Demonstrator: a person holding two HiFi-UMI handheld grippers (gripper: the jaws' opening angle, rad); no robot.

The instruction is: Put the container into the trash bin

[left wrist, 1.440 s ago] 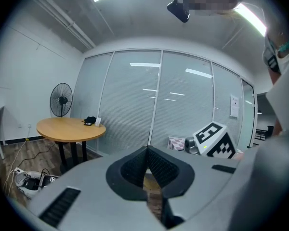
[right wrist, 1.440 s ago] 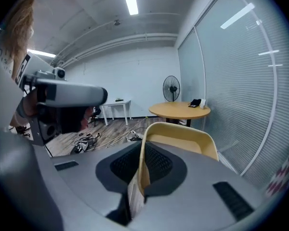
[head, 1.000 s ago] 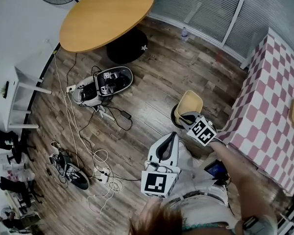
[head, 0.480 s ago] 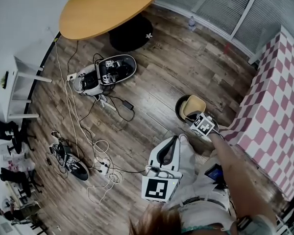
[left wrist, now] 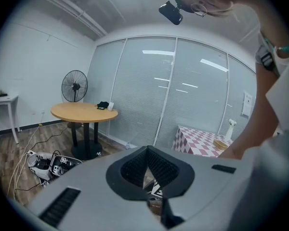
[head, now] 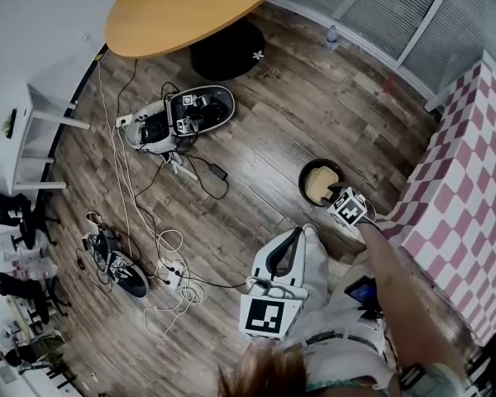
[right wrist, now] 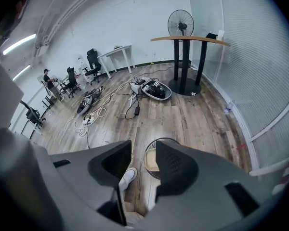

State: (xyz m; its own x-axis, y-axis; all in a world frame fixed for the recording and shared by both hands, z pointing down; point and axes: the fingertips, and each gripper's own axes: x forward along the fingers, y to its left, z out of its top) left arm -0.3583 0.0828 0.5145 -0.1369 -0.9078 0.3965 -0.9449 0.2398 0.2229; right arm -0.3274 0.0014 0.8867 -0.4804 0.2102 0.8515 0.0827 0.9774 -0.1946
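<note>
The tan container [head: 321,184] lies inside the round black trash bin [head: 304,174] on the wood floor. My right gripper [head: 334,195] hangs just above the bin's near rim, pointing steeply down. Its jaws are opening and stand apart with nothing between them. In the right gripper view the bin [right wrist: 151,146] and the container [right wrist: 151,164] show through the gap of the right gripper [right wrist: 143,154]. My left gripper [head: 293,233] is held close to the person's body, away from the bin. In the left gripper view the left gripper [left wrist: 147,149] has its jaws together and holds nothing.
A pink checkered table [head: 471,213] stands right of the bin. An open case [head: 190,112], cables and a power strip [head: 170,276] lie on the floor to the left. A round wooden table [head: 190,7] is at the back. The person's shoe [right wrist: 125,176] is near the bin.
The right gripper came down over the bin with the container. The container now lies in the bin and the jaws have parted. The left gripper barely moved.
</note>
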